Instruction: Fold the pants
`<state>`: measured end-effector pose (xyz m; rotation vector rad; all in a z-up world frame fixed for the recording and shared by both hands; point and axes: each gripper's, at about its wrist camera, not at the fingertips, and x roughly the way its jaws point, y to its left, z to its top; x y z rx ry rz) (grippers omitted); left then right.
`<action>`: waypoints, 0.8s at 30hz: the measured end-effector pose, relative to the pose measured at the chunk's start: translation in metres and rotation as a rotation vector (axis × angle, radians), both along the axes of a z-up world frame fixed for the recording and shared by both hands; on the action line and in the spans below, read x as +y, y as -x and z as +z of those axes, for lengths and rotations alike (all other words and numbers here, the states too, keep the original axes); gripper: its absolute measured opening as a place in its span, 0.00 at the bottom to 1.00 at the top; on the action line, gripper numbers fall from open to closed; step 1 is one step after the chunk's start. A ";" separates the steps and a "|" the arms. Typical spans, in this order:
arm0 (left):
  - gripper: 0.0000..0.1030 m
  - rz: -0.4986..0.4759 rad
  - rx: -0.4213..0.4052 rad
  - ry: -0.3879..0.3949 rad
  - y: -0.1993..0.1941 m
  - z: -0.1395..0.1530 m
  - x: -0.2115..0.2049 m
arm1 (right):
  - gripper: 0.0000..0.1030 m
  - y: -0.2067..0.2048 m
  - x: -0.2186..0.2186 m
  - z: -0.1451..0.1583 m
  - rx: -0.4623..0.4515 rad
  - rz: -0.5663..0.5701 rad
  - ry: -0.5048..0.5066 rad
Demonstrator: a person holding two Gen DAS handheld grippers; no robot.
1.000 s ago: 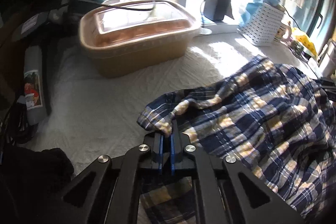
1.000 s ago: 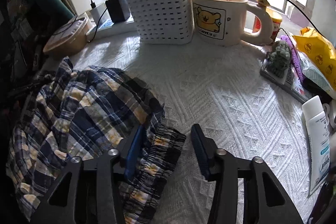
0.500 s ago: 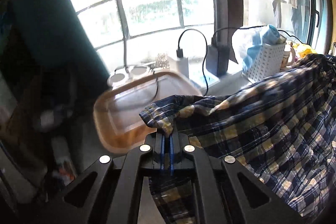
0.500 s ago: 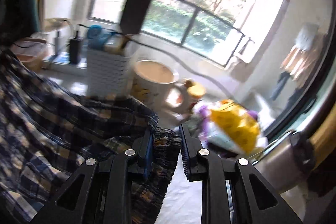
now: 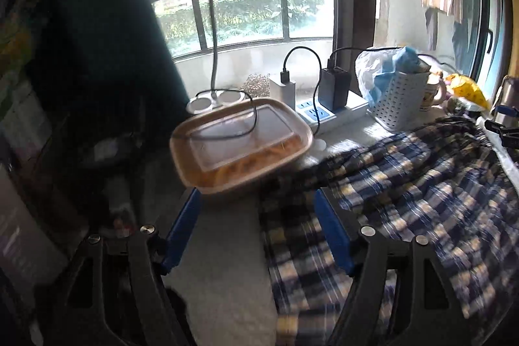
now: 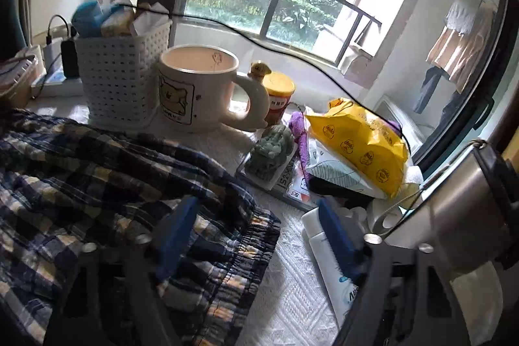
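The blue, white and yellow plaid pants (image 5: 405, 193) lie spread on the white textured table cover (image 5: 227, 265). My left gripper (image 5: 259, 222) is open, its blue pads wide apart, and the pants' left edge lies between and below them. In the right wrist view the pants (image 6: 97, 184) fill the lower left, with the gathered waistband (image 6: 246, 245) at their right end. My right gripper (image 6: 256, 232) is open above that waistband and holds nothing.
A tan lidded food container (image 5: 240, 145) sits just beyond my left gripper. Behind it are a power strip with chargers (image 5: 324, 109) and a white basket (image 6: 120, 77). A large mug (image 6: 198, 89), a yellow bag (image 6: 360, 145), a tube (image 6: 334, 274) and a steel flask (image 6: 460, 216) crowd the right.
Both grippers were shut on the lifted pants half a second ago. They have now opened, and the pants have dropped flat onto the table.
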<state>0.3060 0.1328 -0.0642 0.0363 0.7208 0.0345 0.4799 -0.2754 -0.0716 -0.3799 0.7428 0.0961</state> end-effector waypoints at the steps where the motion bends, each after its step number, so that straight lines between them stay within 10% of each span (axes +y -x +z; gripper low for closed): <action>1: 0.72 0.000 0.002 0.028 0.011 -0.002 0.001 | 0.85 0.008 -0.001 0.007 -0.012 0.006 -0.006; 13: 0.74 -0.033 0.098 0.237 0.123 -0.054 -0.013 | 0.85 0.146 -0.005 0.038 -0.039 0.051 -0.118; 24: 0.63 -0.123 0.112 0.173 0.143 -0.070 -0.050 | 0.85 0.223 -0.032 0.002 0.031 0.021 -0.192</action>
